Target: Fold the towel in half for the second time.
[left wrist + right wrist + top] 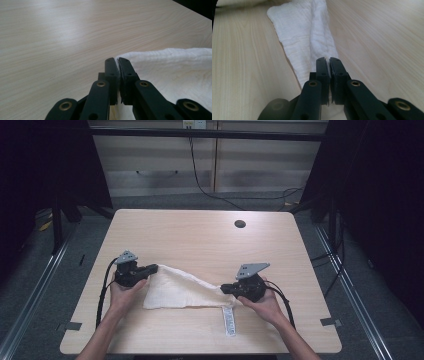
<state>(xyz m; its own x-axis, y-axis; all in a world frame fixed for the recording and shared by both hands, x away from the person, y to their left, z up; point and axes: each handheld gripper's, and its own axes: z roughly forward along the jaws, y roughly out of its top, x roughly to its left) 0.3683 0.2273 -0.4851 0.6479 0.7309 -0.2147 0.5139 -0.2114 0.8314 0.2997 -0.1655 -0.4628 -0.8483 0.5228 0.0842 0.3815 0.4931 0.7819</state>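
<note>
one white cloth [177,292] lies on the near half of the wooden table [200,240], its long axis running left to right across the table — wide at the left end, narrowing toward the right. the left gripper [154,268] pinches the cloth's far-left corner; in the left gripper view its jaws stand closed with a thin edge of the cloth [175,65] caught between them. the right gripper [223,289] clamps the narrow right end; in the right gripper view the cloth [304,37] stretches away from the closed jaws, widening with distance. one white label [229,319] with print on it trails from the cloth's near-right edge toward the person. two grippers, two hands — one round hole [240,224] sits in the table's far right part.
</note>
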